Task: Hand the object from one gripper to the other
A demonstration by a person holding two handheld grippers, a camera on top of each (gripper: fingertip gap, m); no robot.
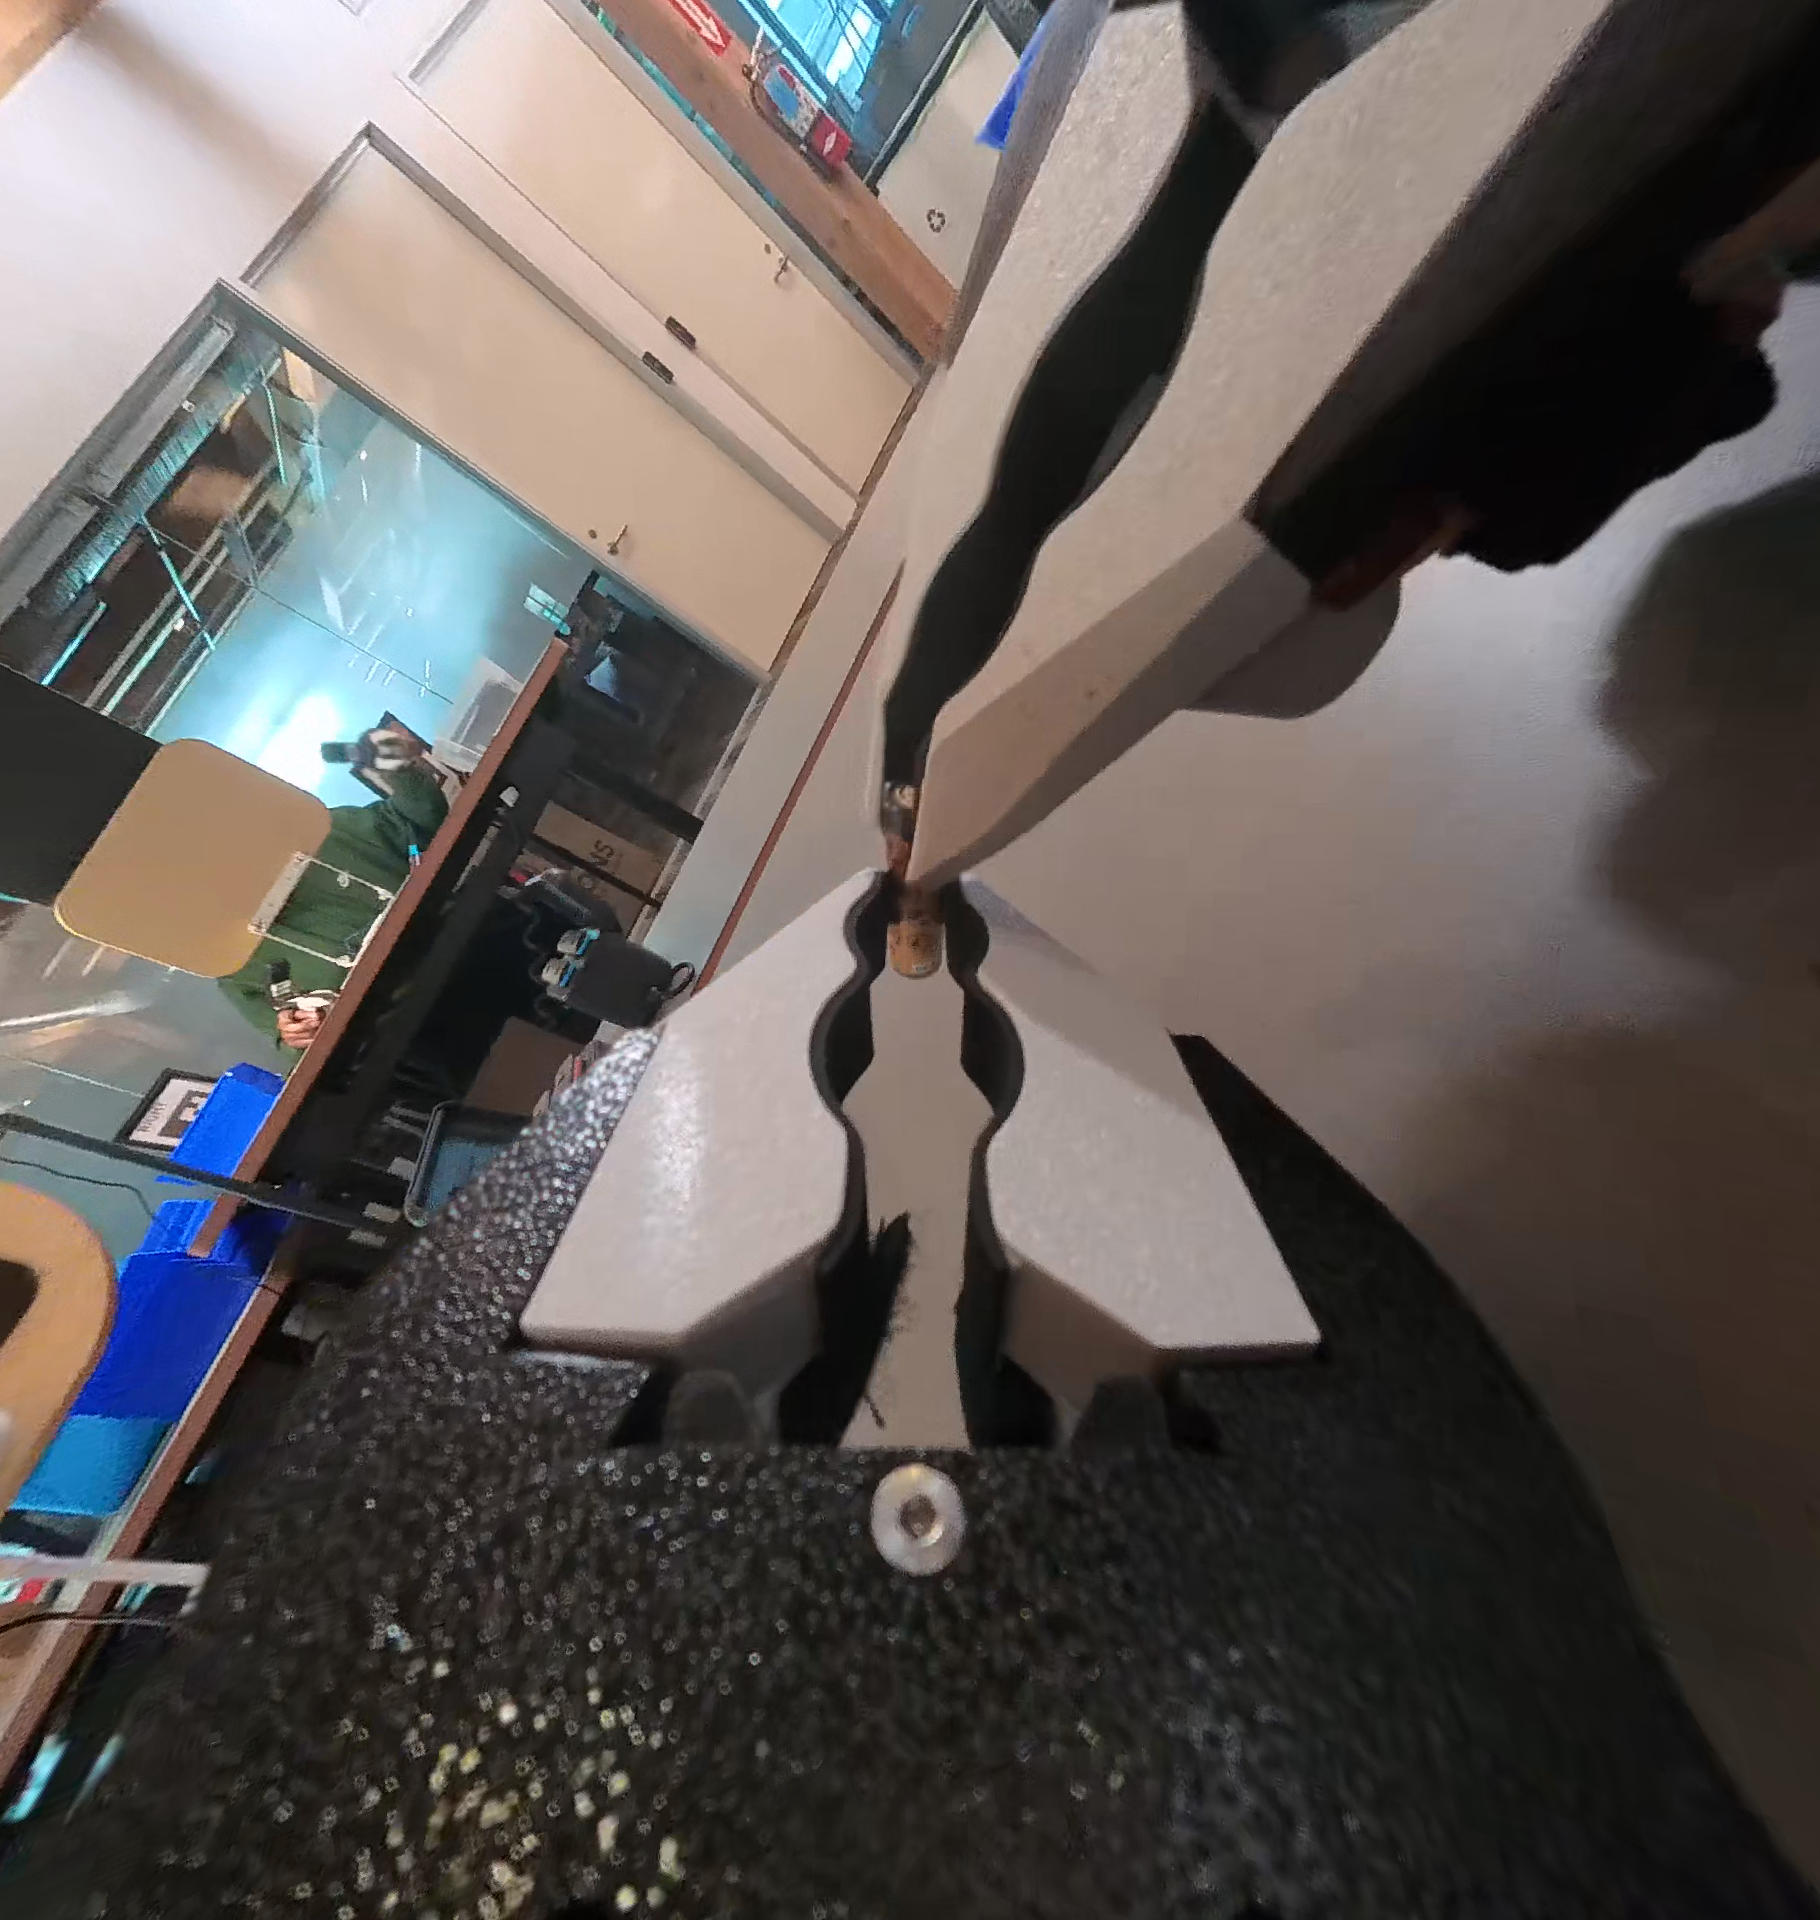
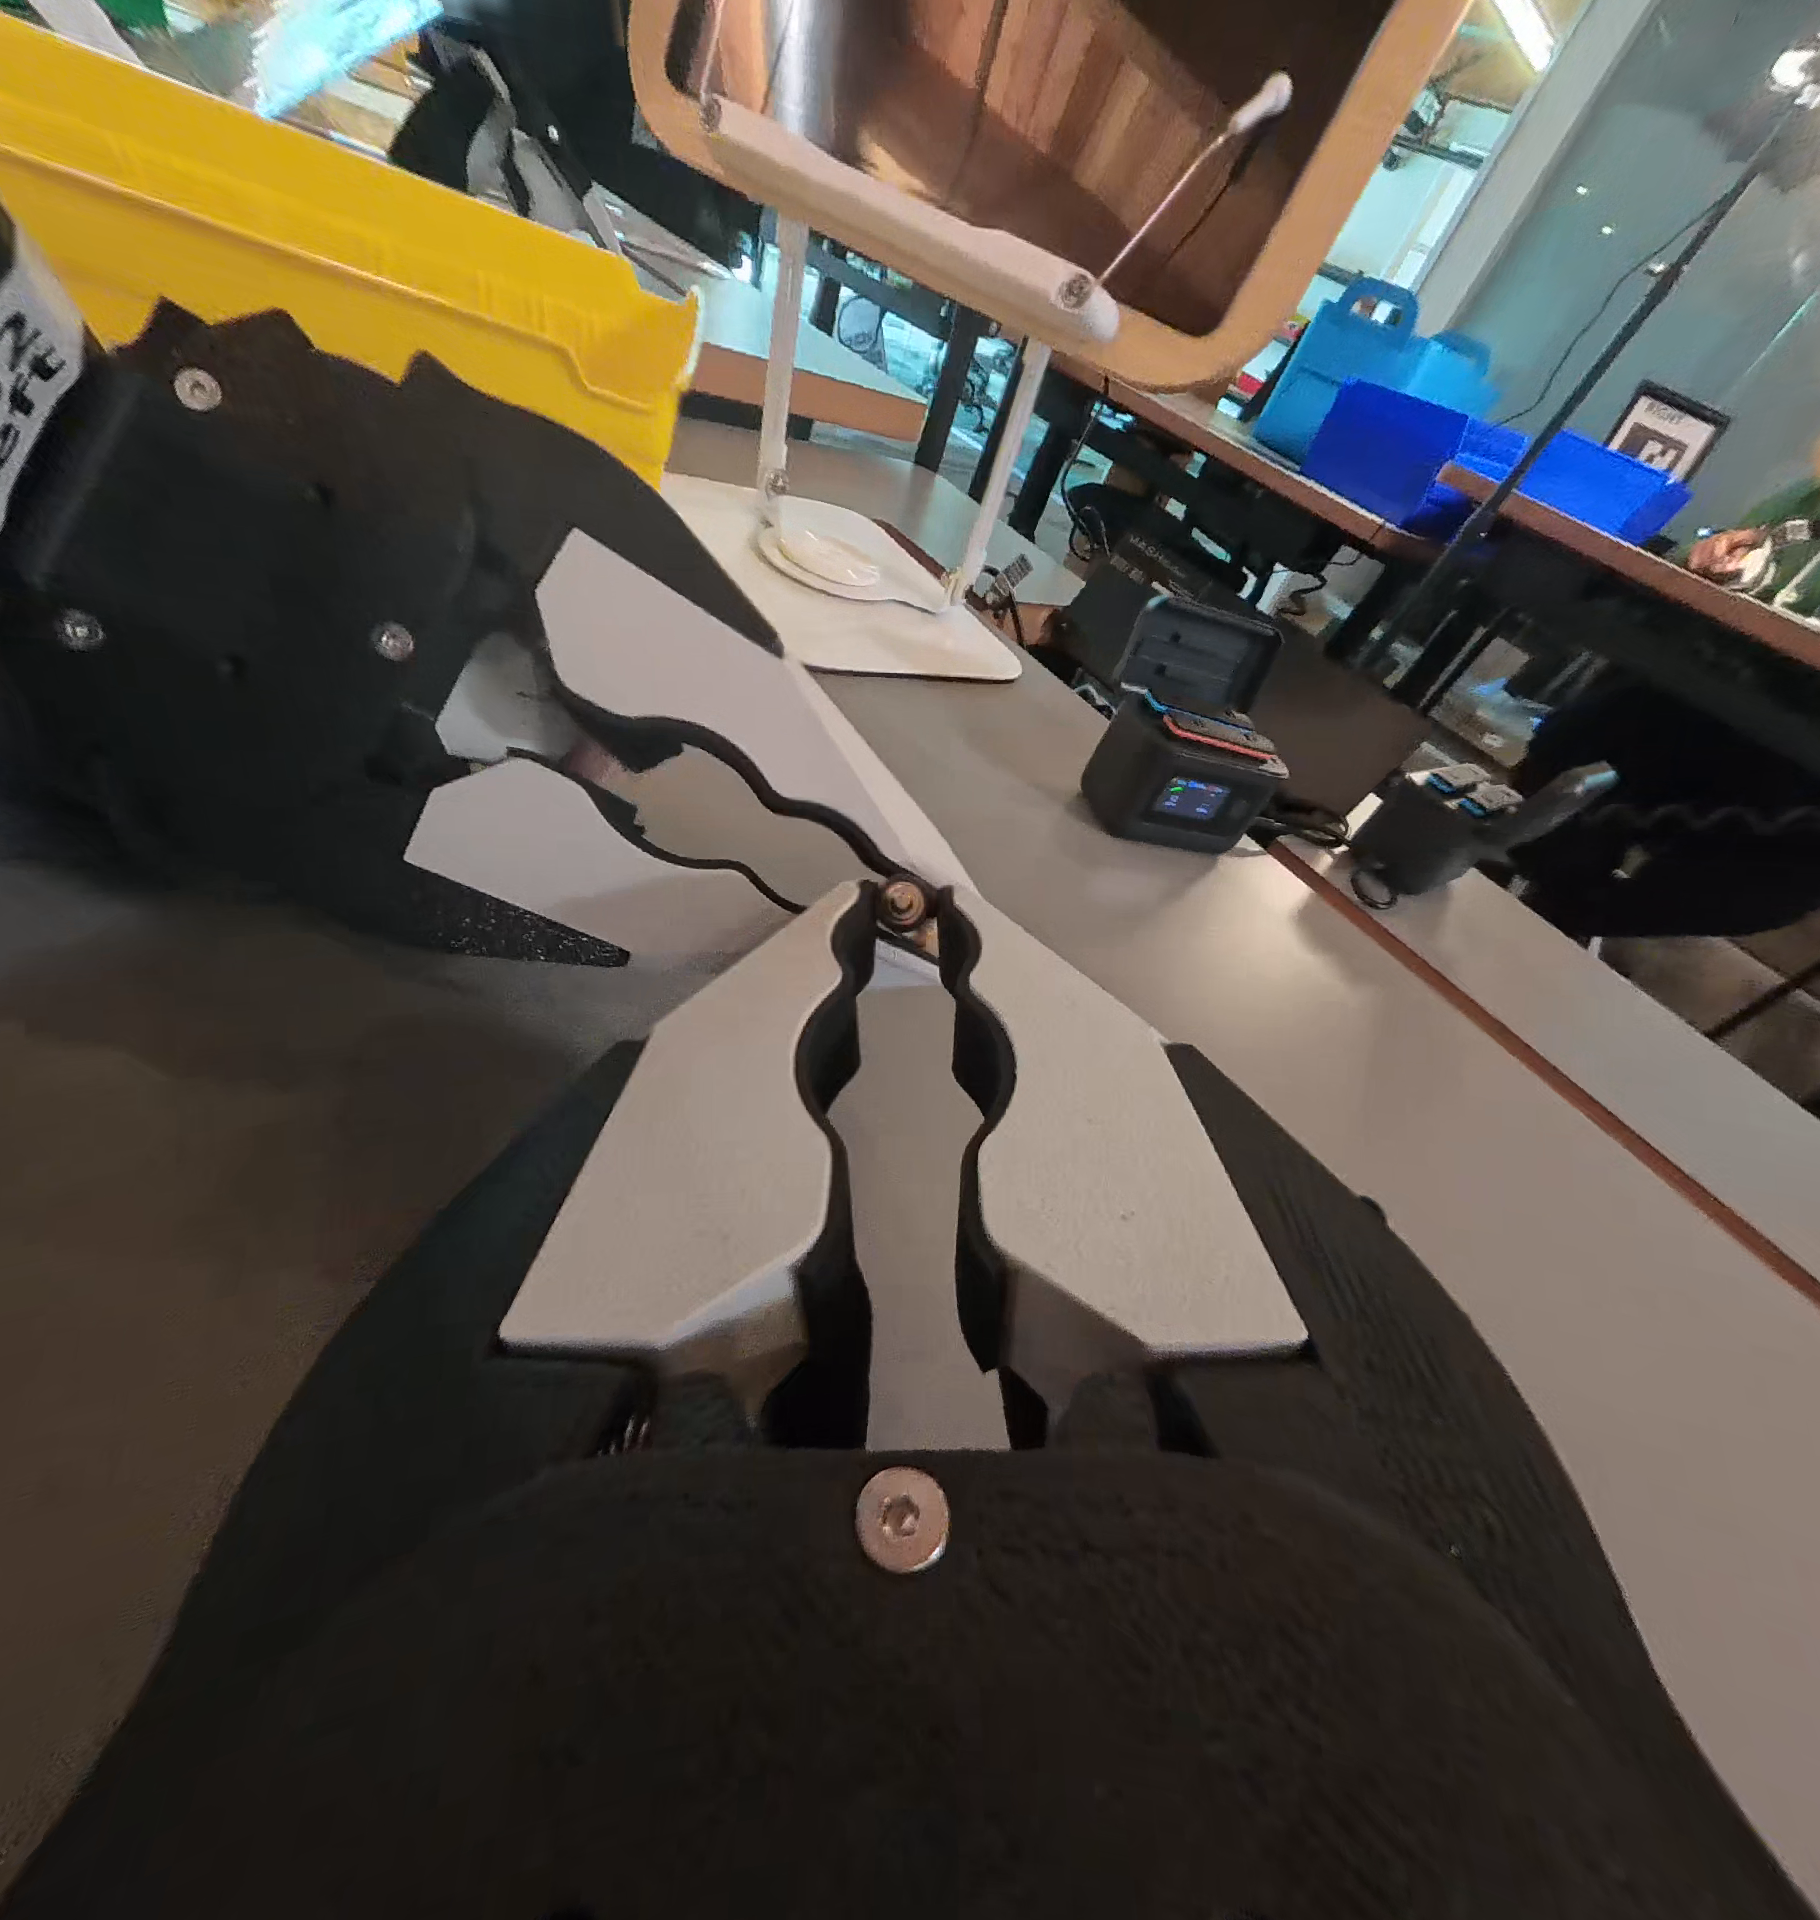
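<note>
L tongs (image 1: 911, 914) & R tongs (image 2: 904, 914) tip-to-tip; both pinched on same small item.

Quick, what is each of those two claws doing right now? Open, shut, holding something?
Left gripper: closed on one end of the small cylindrical object.
Right gripper: closed on the same object's other end.

I see a yellow bin (image 2: 345, 260) at the table's (image 2: 1249, 1039) far left edge. White lamp stand (image 2: 885, 582) sits mid-table, base flat. Black charger box with lit screen (image 2: 1181, 774) near the right edge, cables beside it. Blue bins (image 2: 1405, 436) on the next desk behind. A person in green (image 1: 366, 862) beyond the glass.
</note>
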